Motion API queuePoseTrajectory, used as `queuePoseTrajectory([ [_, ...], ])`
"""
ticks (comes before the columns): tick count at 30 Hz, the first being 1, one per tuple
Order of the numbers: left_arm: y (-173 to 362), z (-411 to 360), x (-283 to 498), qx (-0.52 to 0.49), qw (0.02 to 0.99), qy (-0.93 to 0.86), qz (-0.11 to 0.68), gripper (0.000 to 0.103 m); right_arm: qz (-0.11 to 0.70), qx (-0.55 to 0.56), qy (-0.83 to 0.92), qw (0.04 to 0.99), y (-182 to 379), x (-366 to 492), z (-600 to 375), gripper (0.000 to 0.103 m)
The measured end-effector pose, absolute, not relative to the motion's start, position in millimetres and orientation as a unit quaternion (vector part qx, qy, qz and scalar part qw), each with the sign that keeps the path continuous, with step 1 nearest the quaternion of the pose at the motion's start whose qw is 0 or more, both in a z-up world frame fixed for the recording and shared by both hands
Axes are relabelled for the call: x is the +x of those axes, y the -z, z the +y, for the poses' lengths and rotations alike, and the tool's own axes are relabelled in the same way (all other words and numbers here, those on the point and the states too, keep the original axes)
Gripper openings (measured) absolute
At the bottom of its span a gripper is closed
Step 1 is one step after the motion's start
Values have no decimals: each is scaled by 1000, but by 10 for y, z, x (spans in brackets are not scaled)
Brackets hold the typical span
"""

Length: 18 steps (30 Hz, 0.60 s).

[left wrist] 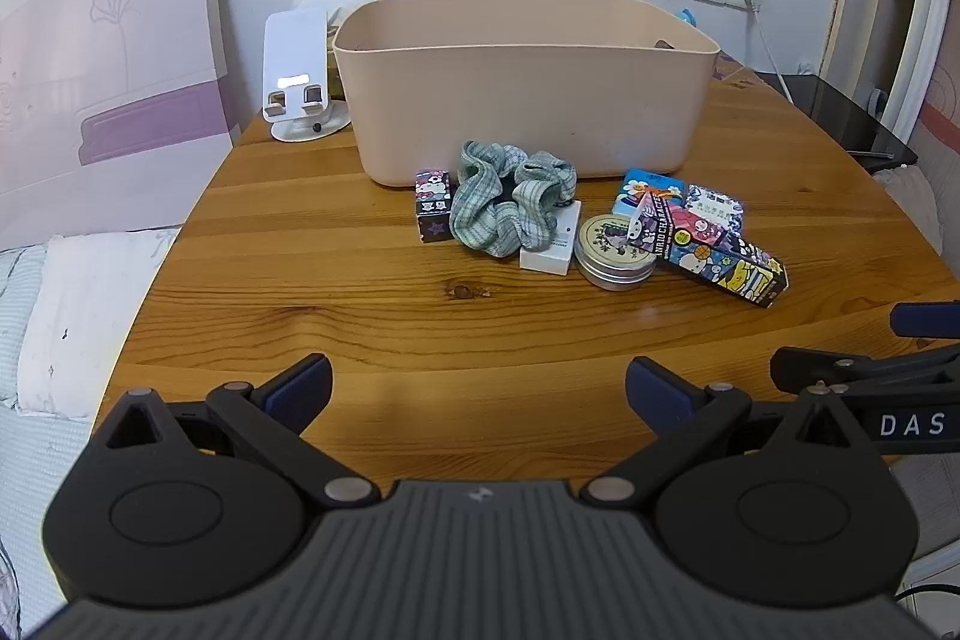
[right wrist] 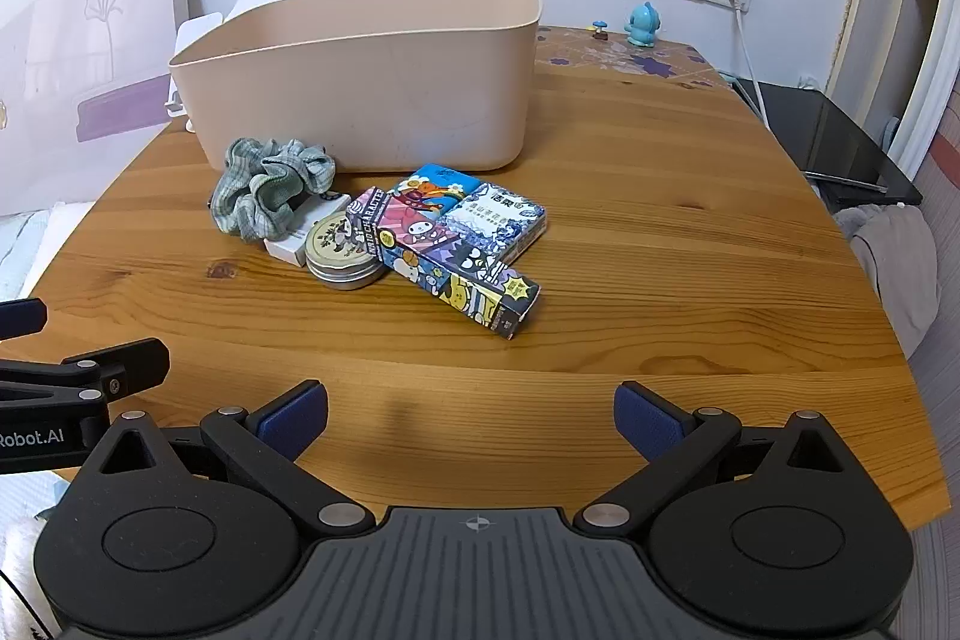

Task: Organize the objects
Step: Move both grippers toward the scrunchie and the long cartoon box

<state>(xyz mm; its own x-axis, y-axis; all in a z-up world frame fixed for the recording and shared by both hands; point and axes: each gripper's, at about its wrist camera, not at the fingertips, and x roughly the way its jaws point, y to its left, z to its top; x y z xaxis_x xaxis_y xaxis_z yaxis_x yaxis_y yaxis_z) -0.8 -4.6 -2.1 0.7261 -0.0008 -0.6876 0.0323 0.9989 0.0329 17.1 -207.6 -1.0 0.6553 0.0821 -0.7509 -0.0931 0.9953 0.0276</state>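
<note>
I am seeing the scrunchie (left wrist: 510,205) hiding part of the white box (left wrist: 555,244); left gripper (left wrist: 479,391) and right gripper (right wrist: 471,415) are gaping empty over bare table (right wrist: 660,232).

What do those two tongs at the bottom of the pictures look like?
Both the left tongs and the right tongs are matte black, with round hinge discs, silver rivets, a ribbed grey centre and dark blue finger pads. White lettering marks their sides. No cables or sleeves show.
</note>
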Motion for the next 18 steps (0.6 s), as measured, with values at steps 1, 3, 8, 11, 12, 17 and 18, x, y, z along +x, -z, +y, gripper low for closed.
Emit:
queuePoseTrajectory([
  [1, 17, -49, -8, 21, 929, 10, 370, 103, 412, -7, -48, 910, 7, 171, -2077, 103],
  [3, 17, -55, -7, 22, 928, 10, 371, 103, 411, -8, -48, 910, 5, 173, -2079, 103],
  [8, 18, -72, -11, 21, 927, 12, 373, 103, 407, -22, -44, 912, -6, 173, -2057, 103],
  [11, 20, -74, -16, 19, 927, 12, 374, 103, 408, -20, -45, 912, -5, 176, -2057, 103],
  [12, 21, -77, -19, 18, 927, 13, 374, 103, 408, -20, -45, 912, -5, 178, -2057, 103],
  [17, 14, -78, -11, 18, 927, 14, 375, 103, 406, -21, -43, 913, -12, 176, -2068, 103],
  [18, 16, -77, -12, 17, 927, 14, 375, 103, 406, -21, -43, 913, -15, 176, -2072, 103],
])
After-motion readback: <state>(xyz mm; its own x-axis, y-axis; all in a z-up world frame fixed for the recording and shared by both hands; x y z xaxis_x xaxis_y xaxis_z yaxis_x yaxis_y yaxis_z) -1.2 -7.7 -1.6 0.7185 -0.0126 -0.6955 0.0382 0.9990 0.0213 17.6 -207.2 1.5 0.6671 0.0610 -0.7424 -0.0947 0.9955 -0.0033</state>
